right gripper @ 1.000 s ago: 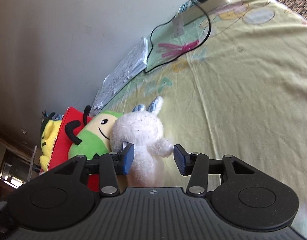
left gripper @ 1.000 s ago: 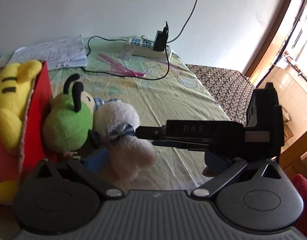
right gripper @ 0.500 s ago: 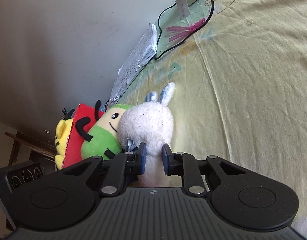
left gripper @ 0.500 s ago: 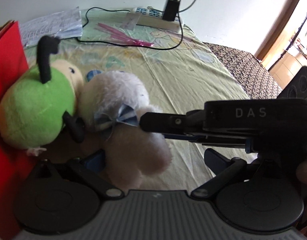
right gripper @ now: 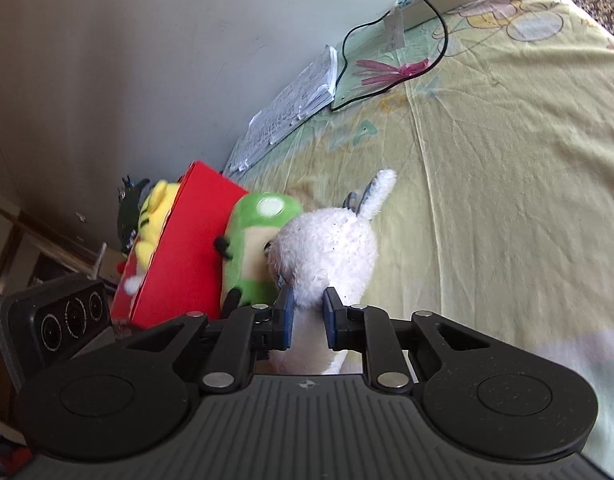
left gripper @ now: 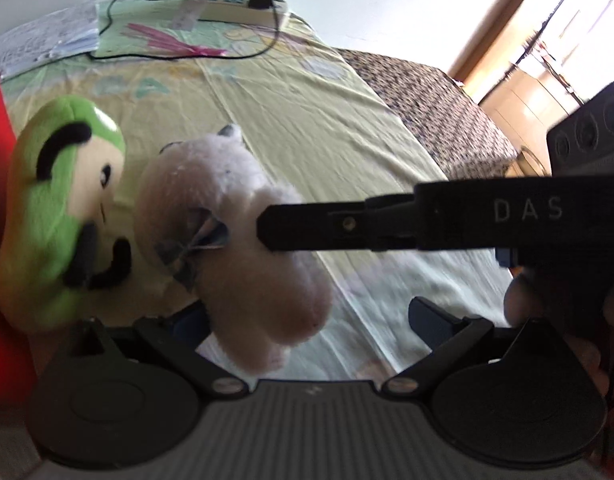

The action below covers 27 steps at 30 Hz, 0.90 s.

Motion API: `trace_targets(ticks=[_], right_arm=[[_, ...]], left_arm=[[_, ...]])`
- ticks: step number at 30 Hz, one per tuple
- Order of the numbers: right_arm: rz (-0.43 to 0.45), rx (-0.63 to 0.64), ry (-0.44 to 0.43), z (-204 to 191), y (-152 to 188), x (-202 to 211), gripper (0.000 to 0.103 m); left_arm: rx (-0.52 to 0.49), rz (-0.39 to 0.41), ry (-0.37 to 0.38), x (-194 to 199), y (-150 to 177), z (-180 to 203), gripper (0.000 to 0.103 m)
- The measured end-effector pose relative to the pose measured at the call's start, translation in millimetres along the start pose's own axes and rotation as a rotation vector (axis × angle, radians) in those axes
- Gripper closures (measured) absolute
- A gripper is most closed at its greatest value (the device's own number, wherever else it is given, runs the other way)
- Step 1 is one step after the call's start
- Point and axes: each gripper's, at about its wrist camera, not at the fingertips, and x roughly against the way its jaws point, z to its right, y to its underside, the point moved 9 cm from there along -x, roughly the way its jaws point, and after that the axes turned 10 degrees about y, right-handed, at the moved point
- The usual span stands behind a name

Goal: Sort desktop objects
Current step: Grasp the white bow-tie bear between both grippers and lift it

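Observation:
A white plush rabbit (right gripper: 327,248) with a blue bow (left gripper: 195,248) is on the yellow-green sheet (right gripper: 507,160), leaning against a green plush (right gripper: 251,256). My right gripper (right gripper: 307,318) is shut on the rabbit's neck. In the left wrist view it reaches in from the right as a black arm (left gripper: 267,226). My left gripper (left gripper: 307,316) is open, with the rabbit's lower body (left gripper: 267,300) between its fingers, close to the left one. A red box (right gripper: 183,248) behind the green plush holds a yellow plush (right gripper: 155,216).
At the far end of the sheet lie a white power strip (left gripper: 239,4) with a black cable, pink strips (left gripper: 175,40) and a stack of papers (left gripper: 47,40). A brown patterned cloth (left gripper: 435,108) covers the right side. A hand (left gripper: 519,300) holds the right gripper.
The right gripper's fingers, open around the rabbit a second ago, have shut on its neck. The left gripper has moved in closer, and the rabbit now stands more upright between its fingers.

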Motion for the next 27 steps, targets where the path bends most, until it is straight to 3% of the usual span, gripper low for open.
trace_targets(ticks=[7, 16, 22, 27], right_arm=[[-0.033, 0.057, -0.055, -25.0, 13.2, 2.3, 0.086], [-0.133, 0.036, -0.196, -56.1, 23.0, -21.9, 0.084], [-0.072, -0.048, -0.137, -34.1, 5.7, -18.8, 0.075], [-0.044, -0.106, -0.092, -13.6, -6.1, -15.9, 0.074]], left_arm=[[-0.082, -0.070, 0.008, 3.0, 29.4, 15.5, 0.002], [0.006, -0.038, -0.050, 30.1, 38.6, -13.4, 0.002], [0.078, 0.034, -0.086, 51.7, 29.3, -32.3, 0.002], [0.105, 0.059, -0.047, 37.9, 10.3, -33.6, 0.001]])
